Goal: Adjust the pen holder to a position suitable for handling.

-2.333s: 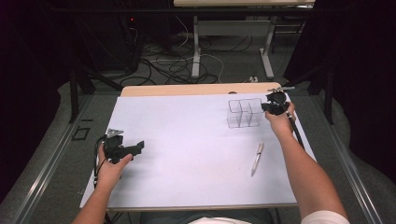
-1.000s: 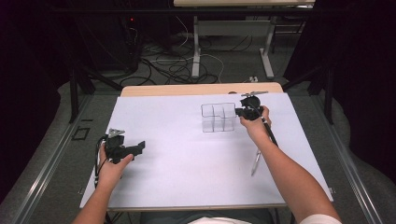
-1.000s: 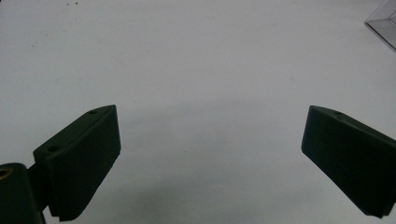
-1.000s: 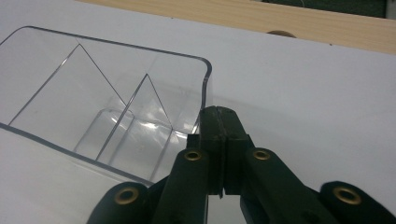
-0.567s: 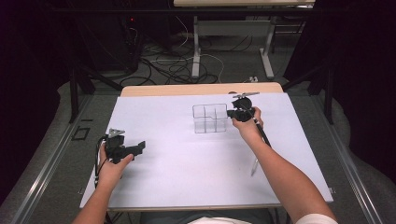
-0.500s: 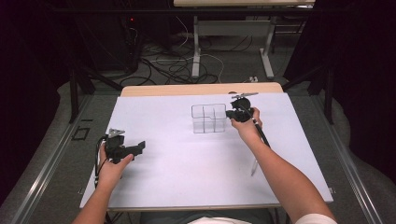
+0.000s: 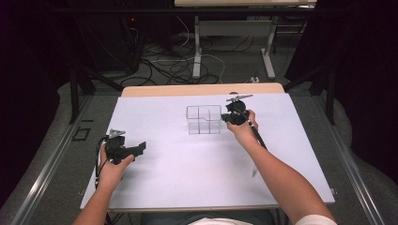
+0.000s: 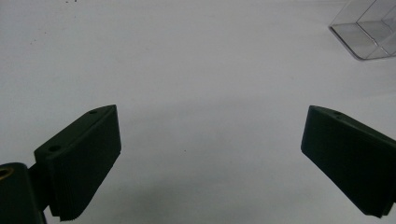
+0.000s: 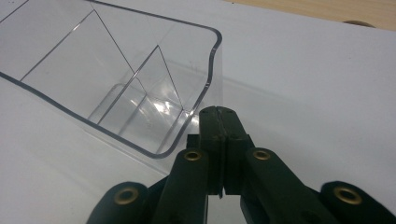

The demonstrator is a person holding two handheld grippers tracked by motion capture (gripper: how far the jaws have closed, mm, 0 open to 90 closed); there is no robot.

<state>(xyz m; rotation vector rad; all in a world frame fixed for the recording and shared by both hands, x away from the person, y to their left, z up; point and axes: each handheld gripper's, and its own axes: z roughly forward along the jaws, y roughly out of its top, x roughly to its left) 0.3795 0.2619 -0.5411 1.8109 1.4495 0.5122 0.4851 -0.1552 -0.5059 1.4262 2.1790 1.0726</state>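
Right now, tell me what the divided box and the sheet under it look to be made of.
The divided box: probably clear hard plastic, glossy; the sheet shows straight through its walls, and the rim and partitions catch bright highlights. The sheet: matte white, likely paper or thin plastic; it lies flat without glare, with a light wooden table edge showing beyond its far side.

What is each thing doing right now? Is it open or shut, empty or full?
Clear box: upright, empty, on the white table.
Right gripper: shut, its tips against the box's wall.
Left gripper: open, nothing between its jaws.
Pen: lying flat, partly hidden by the right forearm.
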